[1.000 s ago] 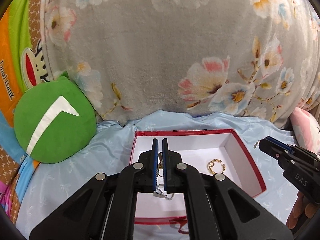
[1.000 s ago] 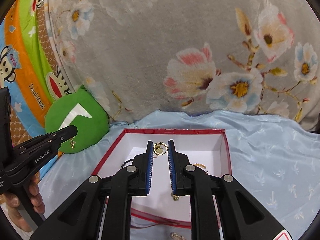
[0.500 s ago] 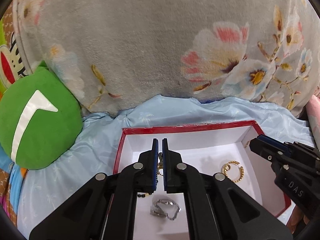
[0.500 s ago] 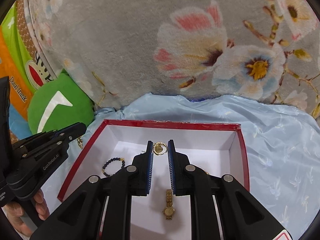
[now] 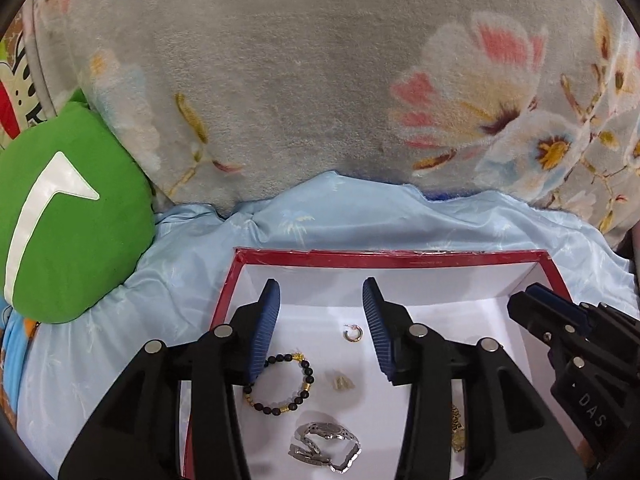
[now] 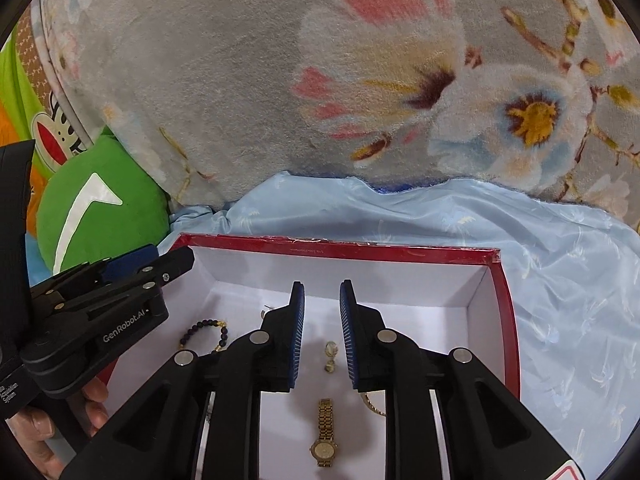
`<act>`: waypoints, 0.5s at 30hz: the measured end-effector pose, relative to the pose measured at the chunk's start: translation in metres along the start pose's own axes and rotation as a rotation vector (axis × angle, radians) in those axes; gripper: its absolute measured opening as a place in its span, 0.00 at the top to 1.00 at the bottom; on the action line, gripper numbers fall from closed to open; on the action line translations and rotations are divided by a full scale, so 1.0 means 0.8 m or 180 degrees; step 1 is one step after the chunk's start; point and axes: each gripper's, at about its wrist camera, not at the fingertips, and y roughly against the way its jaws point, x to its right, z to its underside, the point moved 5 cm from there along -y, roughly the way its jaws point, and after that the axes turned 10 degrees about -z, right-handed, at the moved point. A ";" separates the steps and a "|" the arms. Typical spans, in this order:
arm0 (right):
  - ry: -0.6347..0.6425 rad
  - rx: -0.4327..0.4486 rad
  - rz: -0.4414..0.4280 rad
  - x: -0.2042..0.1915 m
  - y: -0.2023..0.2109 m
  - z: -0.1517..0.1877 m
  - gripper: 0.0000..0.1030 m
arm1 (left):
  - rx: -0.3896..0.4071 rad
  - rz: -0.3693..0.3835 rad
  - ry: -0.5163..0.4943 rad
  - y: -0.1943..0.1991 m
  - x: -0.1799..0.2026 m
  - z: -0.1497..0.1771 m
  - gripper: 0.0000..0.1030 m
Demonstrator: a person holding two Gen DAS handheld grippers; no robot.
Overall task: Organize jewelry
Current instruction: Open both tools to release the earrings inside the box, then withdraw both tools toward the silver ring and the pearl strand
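Over the red box (image 5: 440, 259), which sits on the pale blue sheet (image 5: 192, 256), I hold both grippers tilted down into its white inside. My left gripper (image 5: 320, 300) has its jaws spreading, with nothing pinched between the blue pads; under the gap, on the box floor, lie a small silver hoop earring (image 5: 353, 333) and a blurred pale gold piece (image 5: 341, 382). The black bead bracelet (image 5: 280, 384) lies on the floor by the box's left wall, and the silver watch (image 5: 325, 446) lies nearer me than the bracelet. My right gripper (image 6: 322, 300) is narrow and parting slightly, also empty; on the floor under it lies a small gold earring (image 6: 330, 354), with the gold watch (image 6: 325, 432) nearer me. Behind the box rises the grey floral blanket (image 5: 300, 80), and left of the box sits the green cushion (image 5: 72, 216).
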 end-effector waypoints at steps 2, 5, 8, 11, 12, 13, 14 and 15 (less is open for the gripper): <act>-0.0001 0.0005 0.0000 0.000 0.001 0.000 0.82 | 0.0005 -0.0017 -0.0019 0.001 -0.001 0.001 0.60; 0.0003 0.0014 -0.0002 -0.001 0.002 0.001 0.82 | 0.0016 -0.0025 -0.0033 0.004 -0.001 0.001 0.60; 0.0003 0.0027 -0.0006 -0.003 0.006 0.002 0.82 | 0.0029 -0.0037 -0.0055 0.008 -0.001 0.003 0.60; 0.0012 0.0040 -0.0002 -0.006 0.013 0.003 0.82 | 0.0046 -0.0046 -0.0077 0.015 -0.002 0.004 0.60; 0.0012 0.0043 -0.0001 -0.006 0.016 0.003 0.82 | 0.0050 -0.0041 -0.0077 0.016 -0.002 0.005 0.60; 0.0010 0.0048 -0.0002 -0.007 0.019 0.004 0.82 | 0.0050 -0.0041 -0.0076 0.019 -0.003 0.006 0.60; 0.0009 0.0053 -0.0004 -0.008 0.022 0.004 0.82 | 0.0049 -0.0041 -0.0077 0.022 -0.003 0.007 0.60; 0.0007 0.0059 -0.0007 -0.009 0.026 0.005 0.82 | 0.0052 -0.0040 -0.0078 0.023 -0.003 0.007 0.60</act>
